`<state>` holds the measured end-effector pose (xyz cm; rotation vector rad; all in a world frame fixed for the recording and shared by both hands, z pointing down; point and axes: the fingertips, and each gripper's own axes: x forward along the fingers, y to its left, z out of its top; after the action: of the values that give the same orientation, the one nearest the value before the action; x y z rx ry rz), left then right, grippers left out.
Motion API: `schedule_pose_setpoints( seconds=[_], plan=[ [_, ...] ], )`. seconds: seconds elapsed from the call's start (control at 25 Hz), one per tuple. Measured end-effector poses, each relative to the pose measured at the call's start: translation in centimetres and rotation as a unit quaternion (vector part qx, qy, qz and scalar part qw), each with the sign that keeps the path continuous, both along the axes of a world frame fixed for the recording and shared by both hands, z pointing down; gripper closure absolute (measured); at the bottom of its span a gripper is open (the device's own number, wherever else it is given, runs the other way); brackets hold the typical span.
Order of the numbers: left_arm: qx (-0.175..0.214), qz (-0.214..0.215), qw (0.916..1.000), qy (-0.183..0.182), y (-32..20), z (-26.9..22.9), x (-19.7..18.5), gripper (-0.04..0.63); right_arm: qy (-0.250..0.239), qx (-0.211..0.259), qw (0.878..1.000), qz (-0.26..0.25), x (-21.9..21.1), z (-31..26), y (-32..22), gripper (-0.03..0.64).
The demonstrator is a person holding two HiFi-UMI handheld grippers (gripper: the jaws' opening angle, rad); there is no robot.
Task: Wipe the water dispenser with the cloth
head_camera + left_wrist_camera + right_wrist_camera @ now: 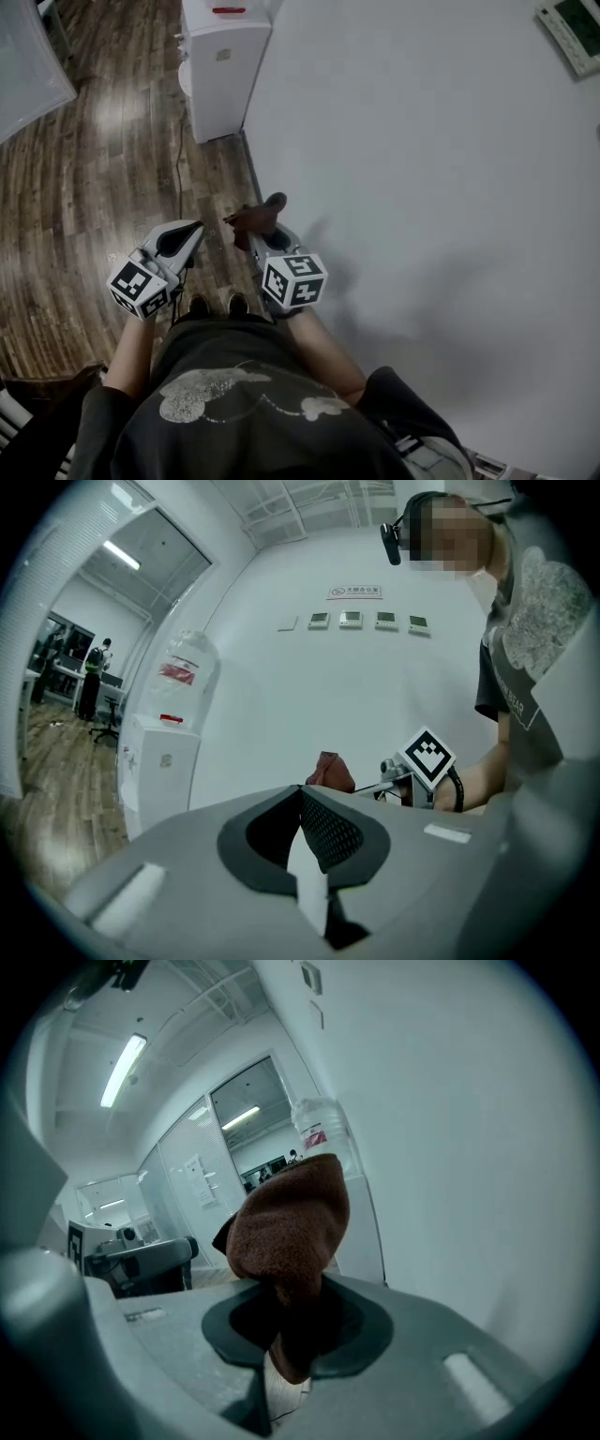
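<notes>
While right tongs (pixel 265 234) clench brown cloth (pixel 253 217), left tongs (pixel 192 230) closed empty, wood floor (pixel 112 169), white wall (pixel 422 169), water dispenser (pixel 223 70) ahead.

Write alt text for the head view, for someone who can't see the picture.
Seen from above, a person holds a gripper in each hand: the right gripper clamps a brown cloth, and the left gripper is shut and empty. Ahead, a white water dispenser stands on the wood floor against a white wall.
</notes>
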<state>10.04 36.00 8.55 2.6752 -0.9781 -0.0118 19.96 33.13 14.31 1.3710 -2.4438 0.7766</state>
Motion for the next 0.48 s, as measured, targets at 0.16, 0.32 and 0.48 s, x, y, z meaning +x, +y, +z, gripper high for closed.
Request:
schedule_pose_setpoints(
  seconds=[0.16,0.32,0.48],
  plan=[
    [0.005,0.014,0.9999,0.005,1.6,-0.6,-0.4,0.578,0.007,0.003,1.000,-0.017,-1.7,-0.8,1.3,0.561],
    [0.013,0.005,0.9999,0.001,0.5,-1.0,-0.9,0.578,0.001,0.016,0.999,-0.034,-2.7,-1.9,0.4,0.561],
    [0.021,0.005,0.9997,-0.014,0.8,-1.5,-1.5,0.578,0.006,0.022,0.999,-0.044,-2.7,-2.2,0.5,0.562]
  ],
)
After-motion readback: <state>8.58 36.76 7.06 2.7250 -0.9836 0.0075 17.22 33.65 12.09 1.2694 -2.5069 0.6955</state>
